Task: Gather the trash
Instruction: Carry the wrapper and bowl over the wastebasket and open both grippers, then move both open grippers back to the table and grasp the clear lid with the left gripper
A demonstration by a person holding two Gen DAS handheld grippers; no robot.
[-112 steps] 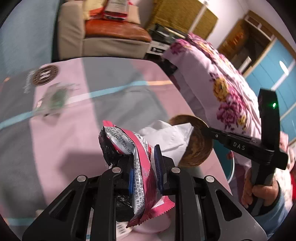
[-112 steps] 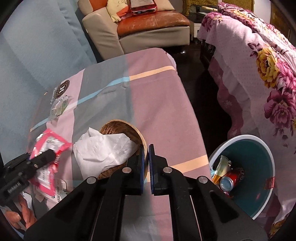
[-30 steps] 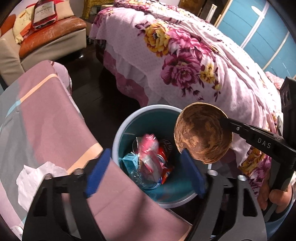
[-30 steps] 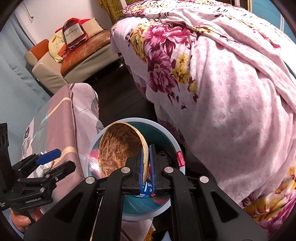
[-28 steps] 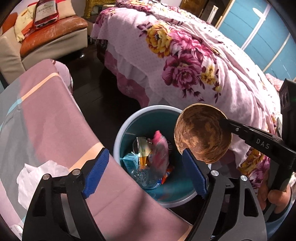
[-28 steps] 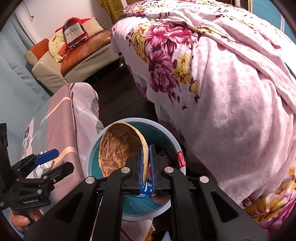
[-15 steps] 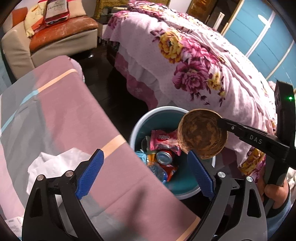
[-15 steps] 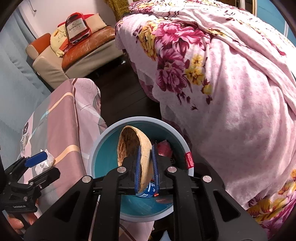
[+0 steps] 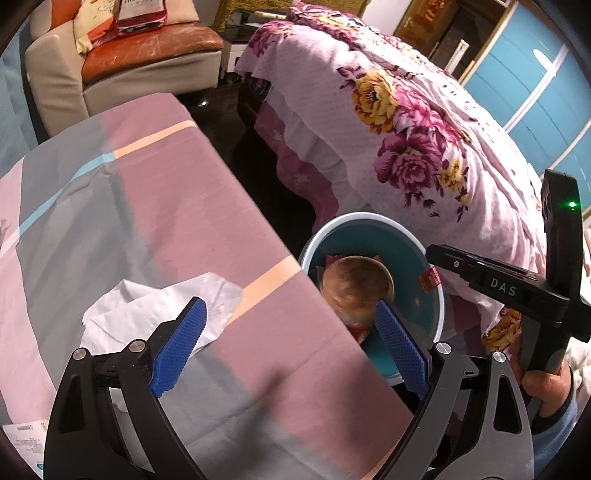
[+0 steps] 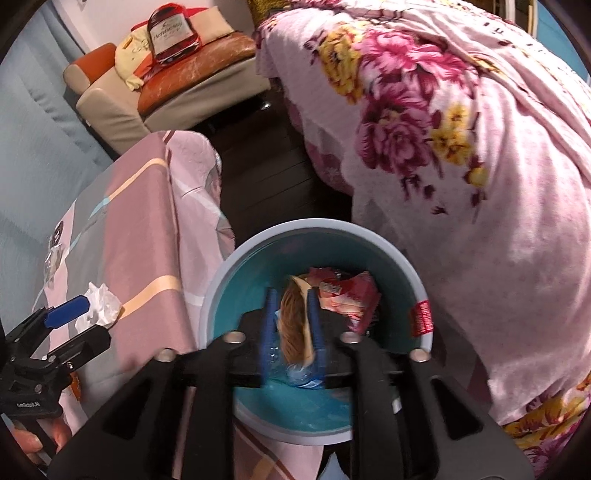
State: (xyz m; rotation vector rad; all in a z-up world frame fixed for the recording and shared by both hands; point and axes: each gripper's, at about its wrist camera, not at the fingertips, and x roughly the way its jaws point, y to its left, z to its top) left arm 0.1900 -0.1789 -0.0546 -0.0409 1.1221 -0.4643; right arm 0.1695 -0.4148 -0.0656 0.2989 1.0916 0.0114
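Crumpled tissue (image 9: 162, 314) near the bench (image 9: 147, 206) edge: light, soft; pinch a raised fold. Left hand-held gripper (image 9: 291, 347) wide open, empty; right hand-held gripper (image 10: 291, 328) parted, empty.

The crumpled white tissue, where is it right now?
In the left wrist view, the white tissue lies on the striped tablecloth, lower left, behind the open left claw.

A floral quilt (image 9: 406, 147) drapes over a bed. Beyond a striped tablecloth (image 9: 129, 206), a sofa (image 10: 177, 85) holds a bottle-shaped cushion (image 10: 171, 31).
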